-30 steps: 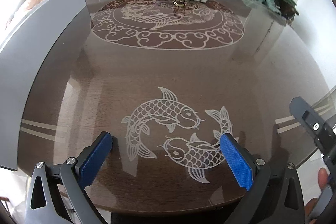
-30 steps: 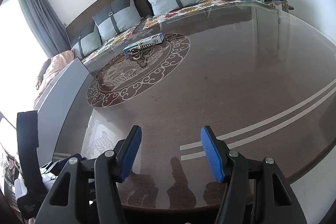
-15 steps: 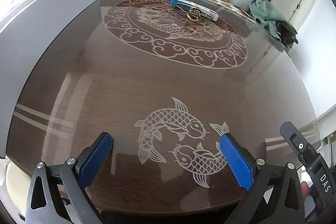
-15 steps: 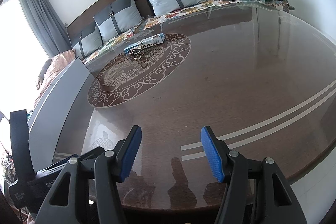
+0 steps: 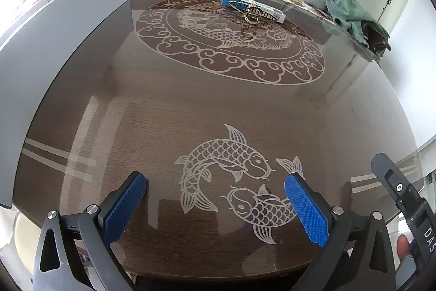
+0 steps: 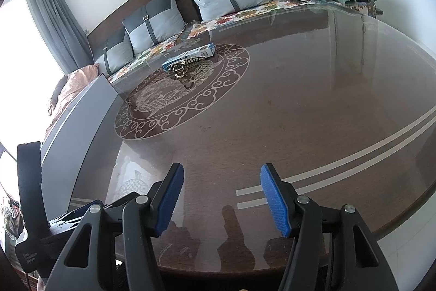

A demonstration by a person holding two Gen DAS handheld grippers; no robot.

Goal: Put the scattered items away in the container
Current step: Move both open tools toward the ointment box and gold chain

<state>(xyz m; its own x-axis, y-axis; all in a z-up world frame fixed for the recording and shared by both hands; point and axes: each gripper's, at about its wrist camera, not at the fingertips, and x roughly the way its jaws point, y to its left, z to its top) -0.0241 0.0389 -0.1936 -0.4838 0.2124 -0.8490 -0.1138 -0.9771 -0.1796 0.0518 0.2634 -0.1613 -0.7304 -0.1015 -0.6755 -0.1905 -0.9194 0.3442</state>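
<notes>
- A glossy dark wood surface (image 5: 190, 105) with carp inlays fills the view; cushions line the far bench.
- A blue-and-white box (image 5: 253, 8) with a gold-buckled strap (image 5: 252, 15) lies far off.
- Left hand-held gripper (image 5: 215, 198) and right hand-held gripper (image 6: 220, 198): jaws apart, holding nothing.
</notes>
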